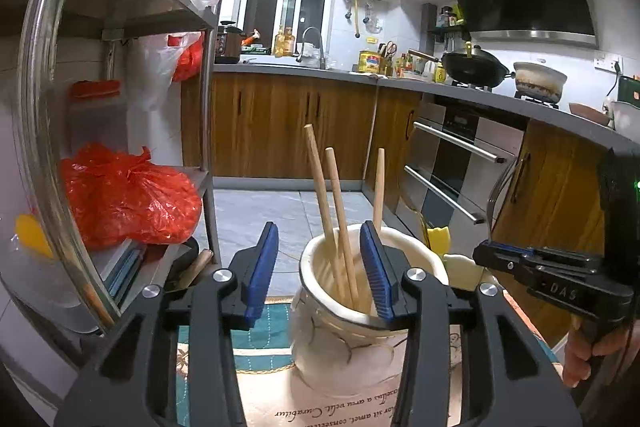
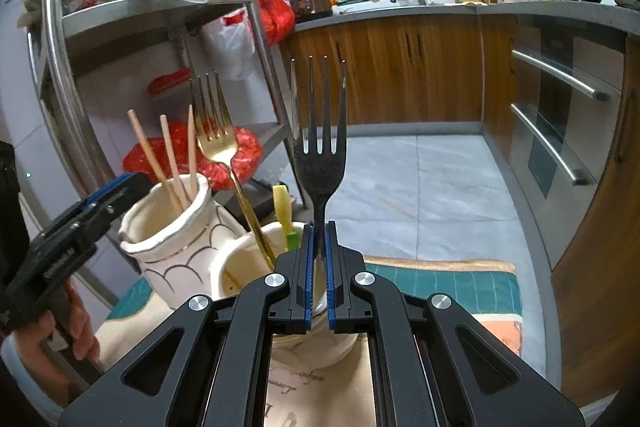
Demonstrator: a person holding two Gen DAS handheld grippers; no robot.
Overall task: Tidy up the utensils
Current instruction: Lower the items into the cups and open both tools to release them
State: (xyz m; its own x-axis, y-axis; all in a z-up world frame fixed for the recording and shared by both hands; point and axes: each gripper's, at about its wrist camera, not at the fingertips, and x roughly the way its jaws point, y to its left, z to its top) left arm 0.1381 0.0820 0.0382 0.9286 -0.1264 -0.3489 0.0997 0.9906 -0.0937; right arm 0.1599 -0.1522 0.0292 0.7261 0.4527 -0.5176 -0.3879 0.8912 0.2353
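My right gripper is shut on the handle of a dark fork, held upright with tines up, just above a white cup. That cup holds a gold fork and a yellow-green utensil. Left of it a white ceramic jar holds three wooden chopsticks. In the left wrist view my left gripper is open and empty, its right finger over the rim of that jar, with the chopsticks between the fingers. The right gripper's body shows at the right.
A teal and cream placemat covers the table. A steel shelf rack with red bags stands at the left. Kitchen cabinets, an oven and a tiled floor lie beyond the table edge.
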